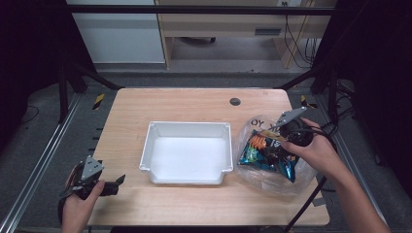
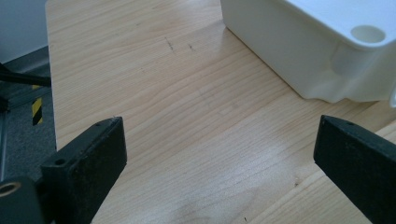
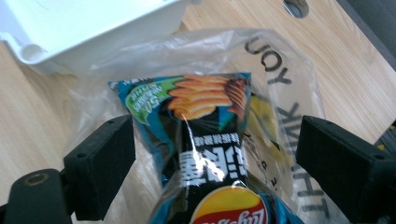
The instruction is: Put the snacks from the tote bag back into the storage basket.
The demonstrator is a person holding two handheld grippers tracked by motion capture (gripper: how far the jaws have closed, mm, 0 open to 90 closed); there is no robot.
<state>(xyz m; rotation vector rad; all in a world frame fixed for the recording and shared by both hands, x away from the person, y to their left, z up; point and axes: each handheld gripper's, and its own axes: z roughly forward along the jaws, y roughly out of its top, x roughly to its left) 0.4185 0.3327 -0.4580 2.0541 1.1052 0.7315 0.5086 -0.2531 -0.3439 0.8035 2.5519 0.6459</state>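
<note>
Right gripper [image 3: 215,154] spread wide around chip bag [image 3: 205,135], pads not pressing; bag inside clear plastic bag [image 1: 272,155], just right of white tray [image 1: 187,127]. Grasp step, probably (tray the likely destination). Next: close squarely on bag. Left gripper [image 2: 219,158] open, idle over table [image 2: 154,84].

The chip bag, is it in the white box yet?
Not yet. The white bin holds nothing. The right gripper has its fingers open around the chip bag inside the clear plastic bag. Gripping and moving it is left. The left gripper waits, open.
</note>
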